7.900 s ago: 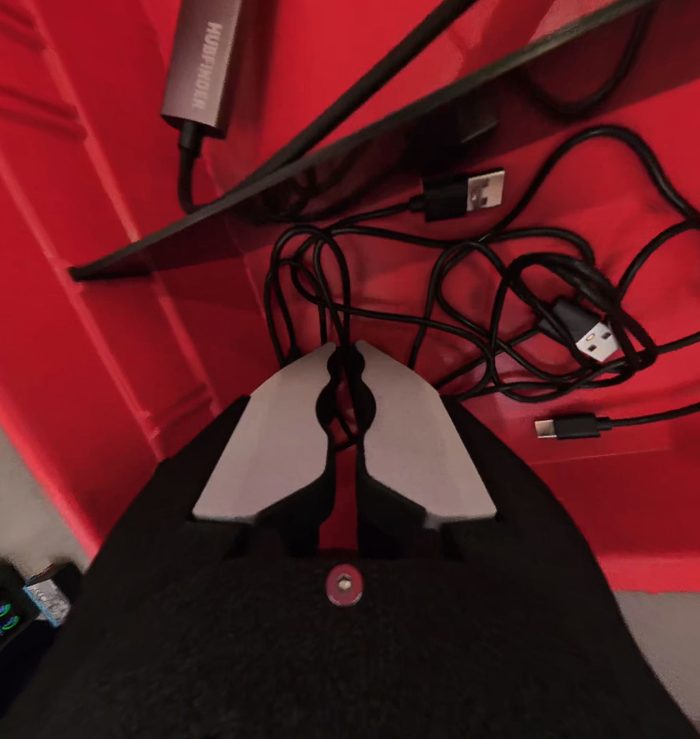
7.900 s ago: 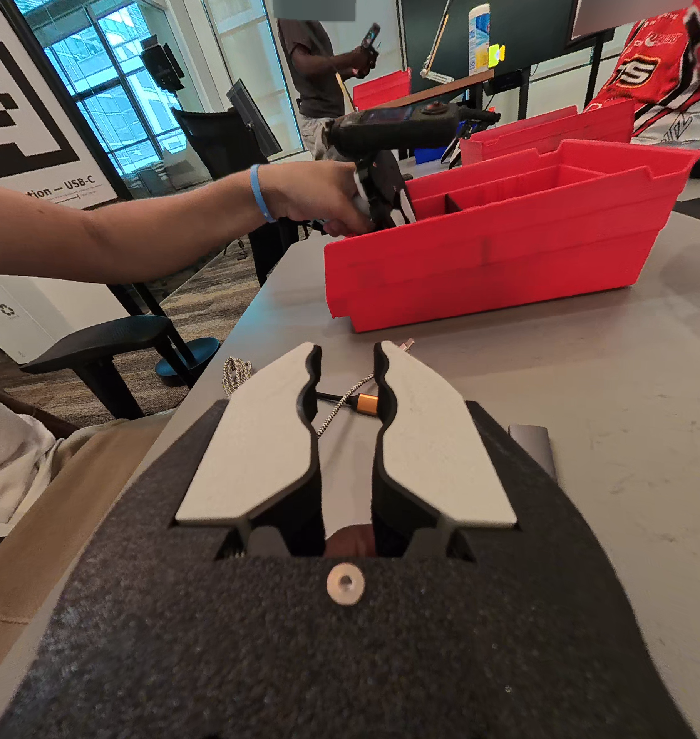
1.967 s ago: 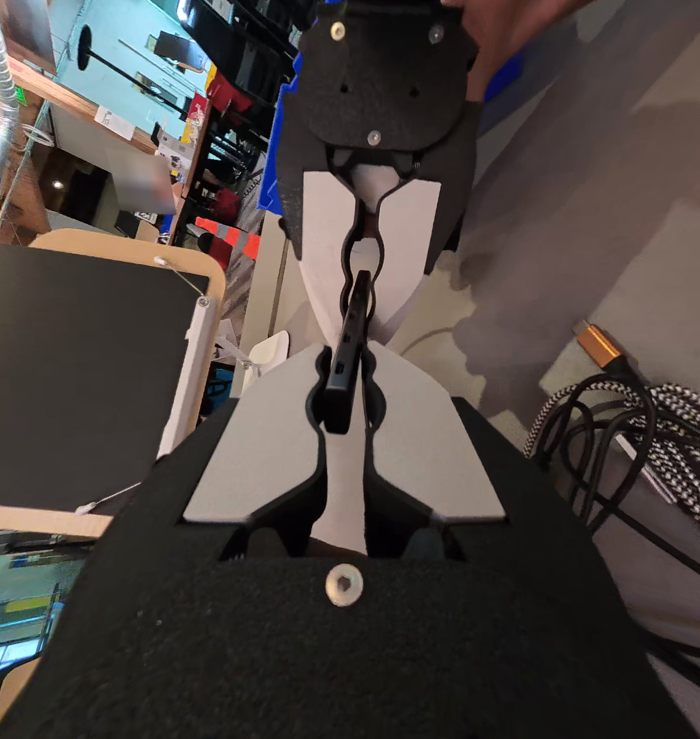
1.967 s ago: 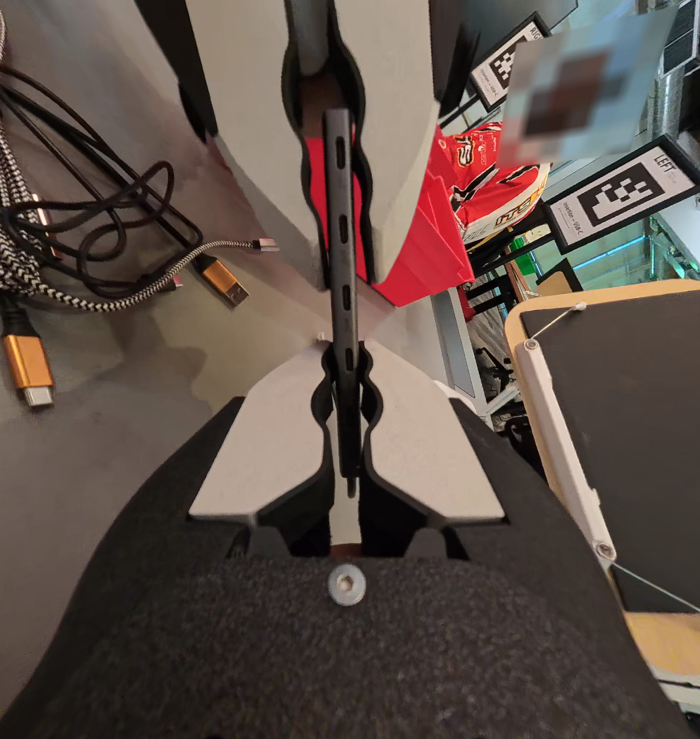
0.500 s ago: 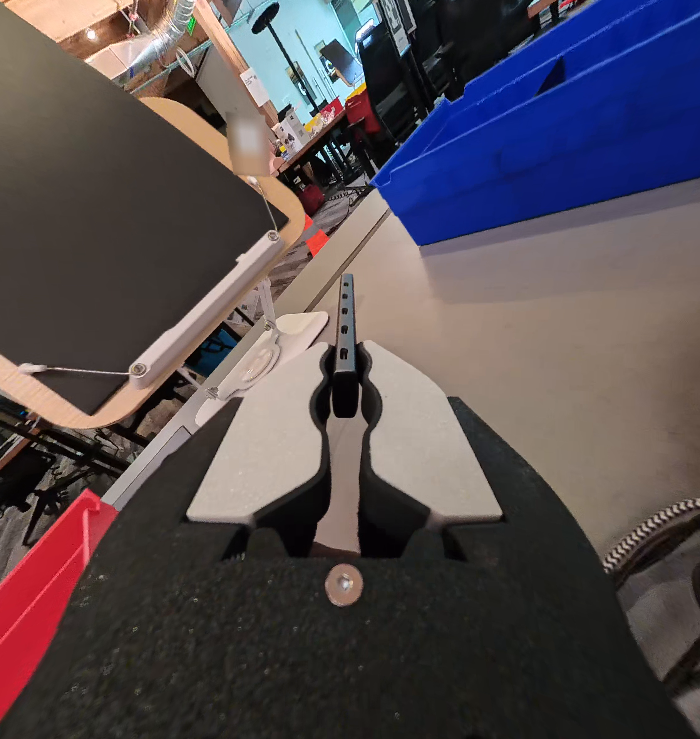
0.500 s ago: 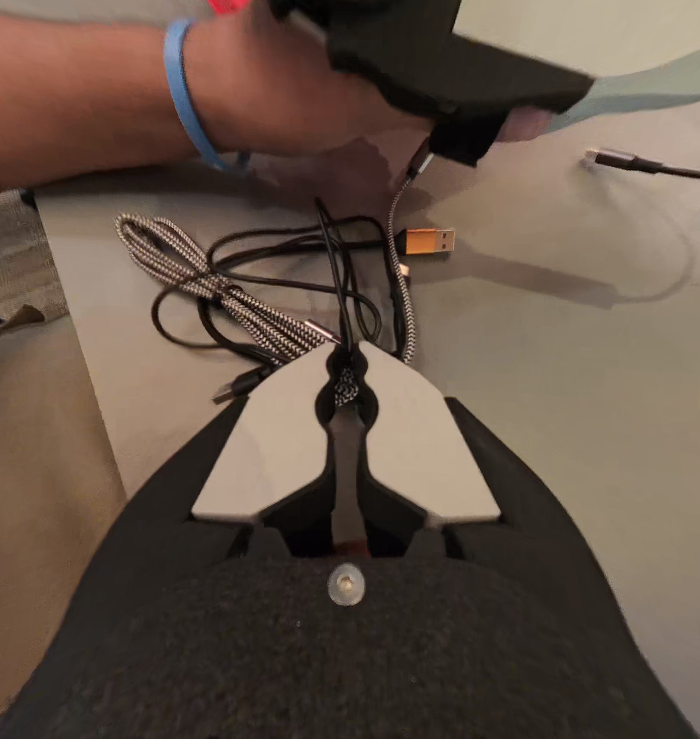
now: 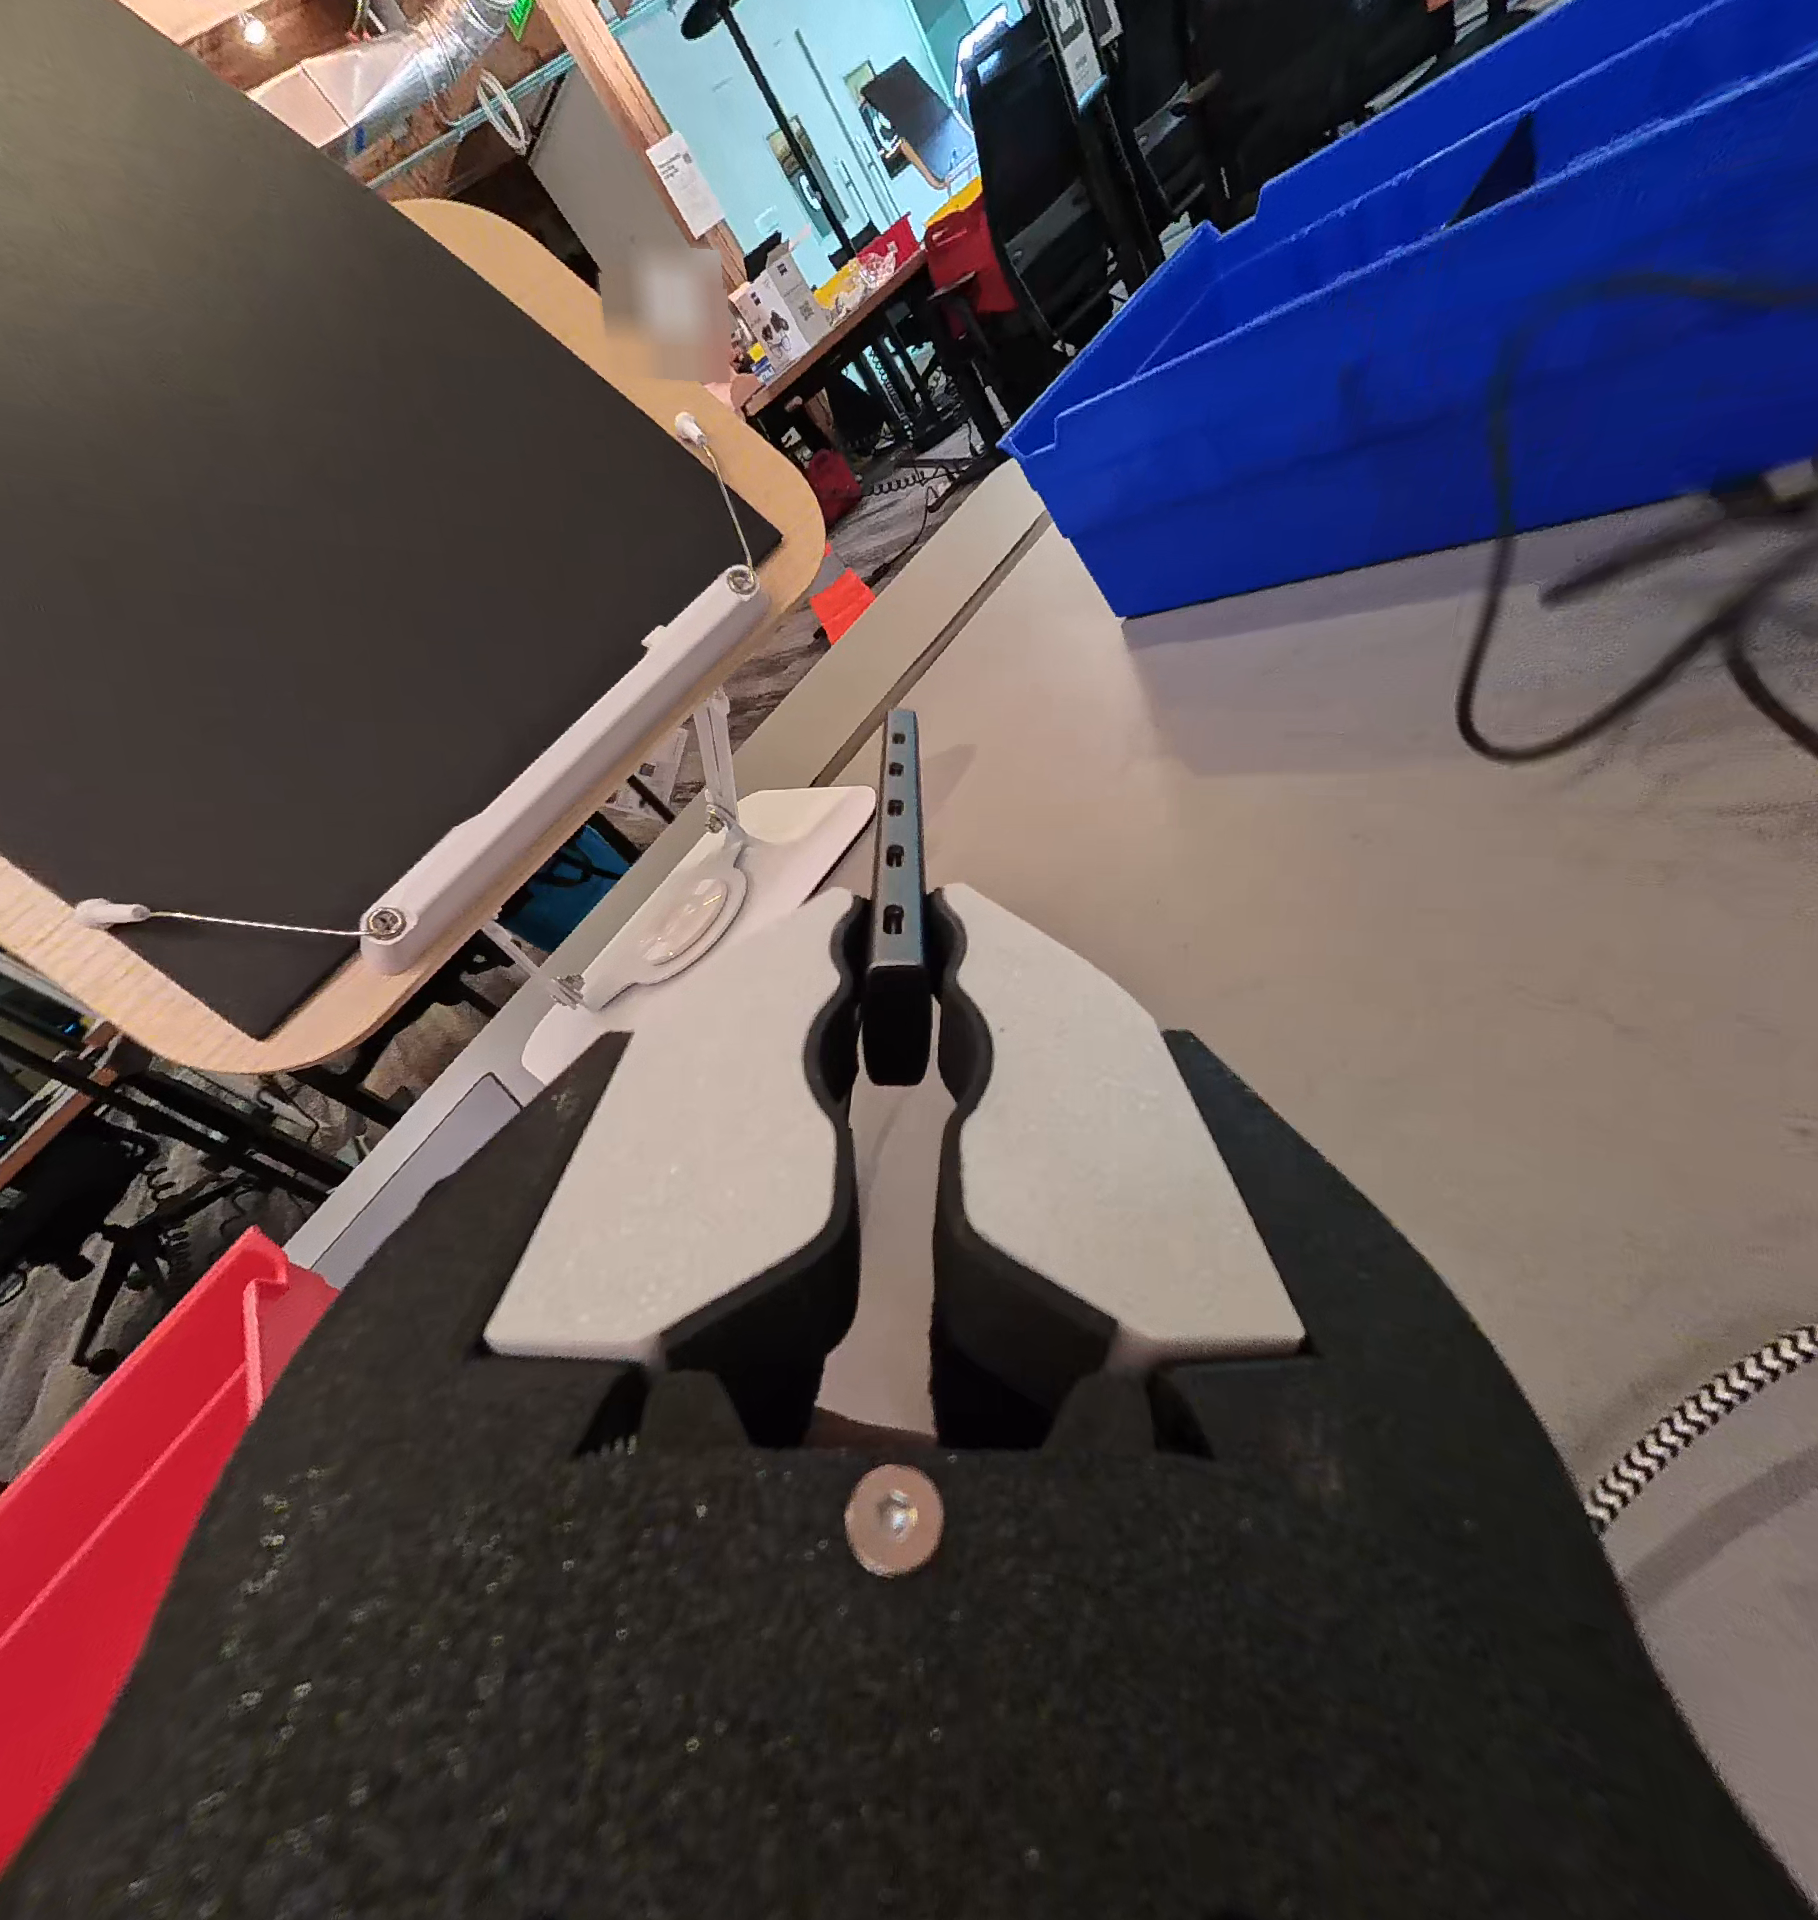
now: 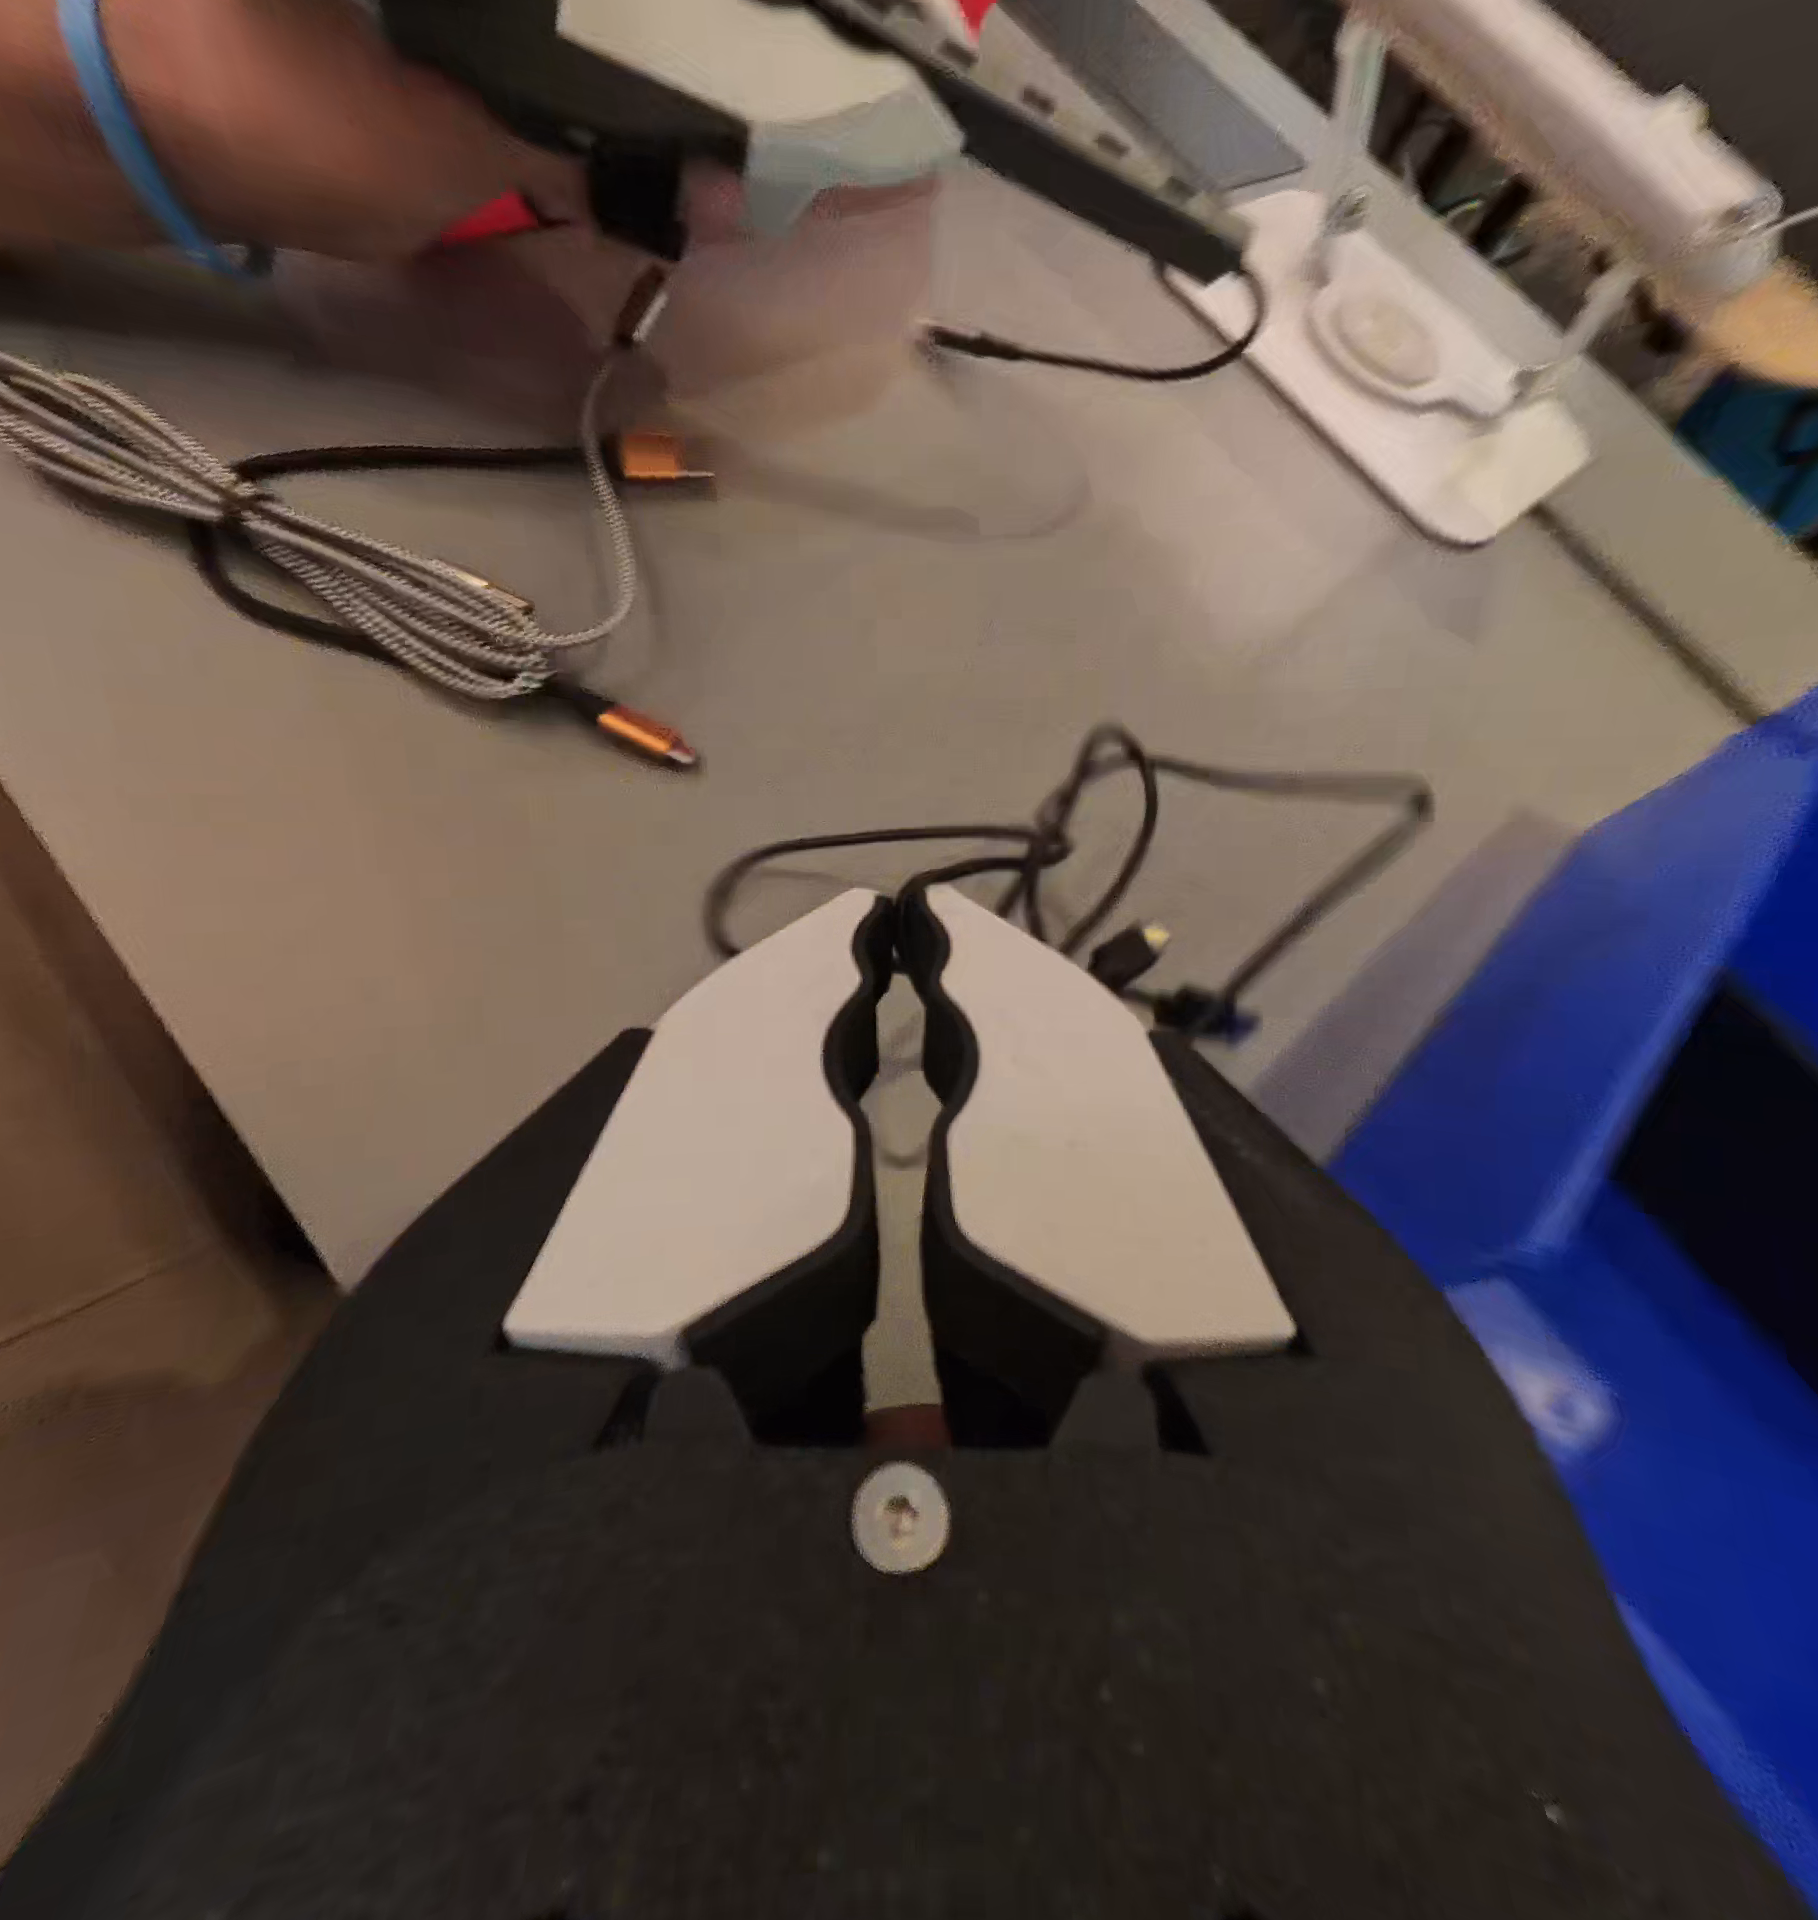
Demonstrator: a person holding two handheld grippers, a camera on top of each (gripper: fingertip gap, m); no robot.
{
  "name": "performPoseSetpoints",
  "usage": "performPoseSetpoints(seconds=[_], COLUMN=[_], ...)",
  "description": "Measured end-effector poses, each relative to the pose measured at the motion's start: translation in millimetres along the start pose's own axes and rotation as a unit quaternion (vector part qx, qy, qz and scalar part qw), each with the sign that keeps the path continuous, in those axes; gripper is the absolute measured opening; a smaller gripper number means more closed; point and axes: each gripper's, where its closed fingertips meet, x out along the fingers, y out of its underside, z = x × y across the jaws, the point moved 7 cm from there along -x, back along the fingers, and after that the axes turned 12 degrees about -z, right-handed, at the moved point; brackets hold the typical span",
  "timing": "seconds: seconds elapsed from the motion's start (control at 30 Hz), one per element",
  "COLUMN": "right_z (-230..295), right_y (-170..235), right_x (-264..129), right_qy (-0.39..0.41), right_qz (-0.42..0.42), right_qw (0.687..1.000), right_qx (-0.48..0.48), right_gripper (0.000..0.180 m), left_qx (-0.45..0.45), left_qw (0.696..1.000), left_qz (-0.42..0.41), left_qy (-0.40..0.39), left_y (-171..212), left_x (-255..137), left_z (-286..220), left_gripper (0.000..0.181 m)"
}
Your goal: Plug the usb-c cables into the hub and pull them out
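Grey workbench (image 8: 884, 623), blue bin (image 7: 1456, 343) at far edge. Left gripper (image 7: 894, 925) clamped on hub (image 7: 900, 831), ports all vacant. Right gripper (image 8: 900, 914) pinching black cable (image 8: 988, 842), apparently mid-length. Braided cables (image 8: 365, 582) loose nearby. No plug seated yet; insertion and removal outstanding.

A blue bin (image 7: 1404, 395) stands far right on the grey table (image 7: 1352, 987). A red bin (image 7: 84, 1538) sits near left. A black board with a wooden rim (image 7: 261, 499) leans on a white stand (image 7: 676, 914), far left.
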Motion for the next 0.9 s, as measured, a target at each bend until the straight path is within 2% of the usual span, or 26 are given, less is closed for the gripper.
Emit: performPoseSetpoints(seconds=[0.1, 0.17, 0.2, 0.23, 0.33, 0.43, 0.57, 0.67, 0.9], right_z=[17.8, 22.3, 23.5, 23.2, 10.5, -13.9, -24.0, -23.9, -13.3], right_y=[31.4, 45.1, 47.6, 46.8, 34.0, 28.1, 44.4, 43.2, 46.0], right_x=[9.8, 7.9, 4.0, -0.9, -20.2, -29.1, -3.8, 7.2, 20.8], right_qy=[-0.066, -0.082, -0.088, -0.089, -0.043, 0.069, 0.124, 0.132, 0.063], right_qz=[0.045, 0.086, 0.091, 0.086, 0.038, -0.002, 0.098, 0.124, 0.132], right_qw=[0.996, 0.992, 0.991, 0.991, 0.991, 0.982, 0.979, 0.978, 0.980], right_qx=[0.035, 0.031, 0.034, 0.048, 0.119, 0.174, 0.129, 0.101, 0.136], right_gripper=[0.002, 0.002, 0.007, 0.021, 0.028, 0.022, 0.022, 0.013, 0.021], left_qx=[0.006, 0.009, 0.008, 0.007, 0.001, 0.001, 0.007, 0.016, 0.018], left_qw=[1.000, 1.000, 1.000, 1.000, 1.000, 1.000, 1.000, 1.000, 1.000], left_qz=[0.004, 0.006, 0.005, 0.005, 0.005, 0.007, 0.003, 0.004, 0.009], left_qy=[0.003, 0.004, 0.005, 0.004, 0.003, 0.005, 0.011, 0.012, 0.013], left_y=[1.4, 1.2, 1.0, 0.9, 0.8, 1.0, -2.3, -2.0, -0.1], left_x=[1.0, 1.1, 1.0, 1.3, 1.2, 1.9, 1.8, 1.3, 2.7], left_z=[-1.7, -2.3, -2.4, -2.1, -1.2, -1.4, -4.7, -6.4, -6.6], left_gripper=[0.009, 0.009, 0.009, 0.009, 0.009, 0.009, 0.009, 0.009, 0.009])
